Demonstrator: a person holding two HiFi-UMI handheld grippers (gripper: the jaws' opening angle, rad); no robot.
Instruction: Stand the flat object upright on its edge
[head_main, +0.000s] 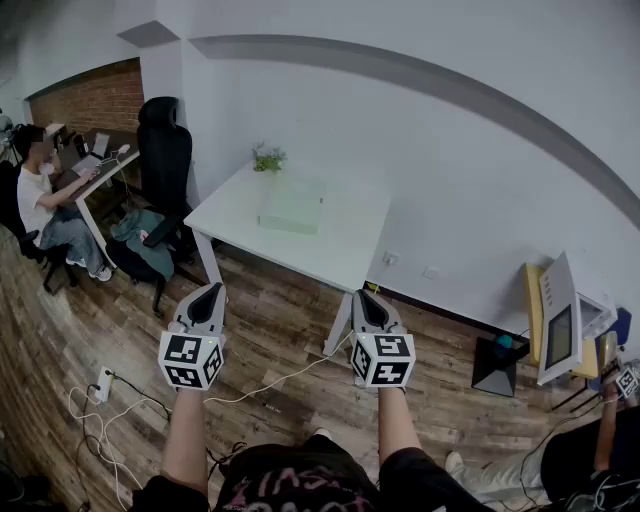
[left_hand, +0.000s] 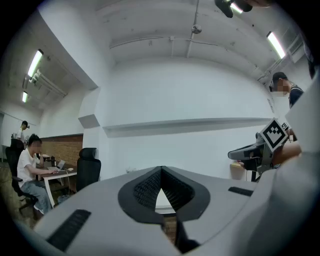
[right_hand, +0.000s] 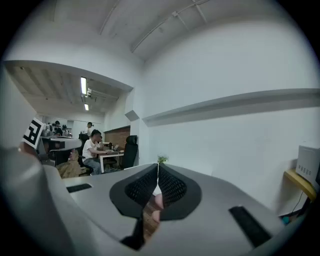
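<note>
Closed and empty, the left hand-held gripper (head_main: 208, 292) and right hand-held gripper (head_main: 367, 298) point toward the flat object (head_main: 291, 205) lying on the bench (head_main: 345, 250) well ahead; the approach seems barely begun, and the next move calls for stepping closer and opening the jaws.

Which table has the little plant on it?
The white table straight ahead: the plant stands at its far corner, by the flat pale object. The desk at the left holds a laptop, with a person sitting there.

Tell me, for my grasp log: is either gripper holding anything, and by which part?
Nothing is held: the left gripper and right gripper are both shut and empty.
</note>
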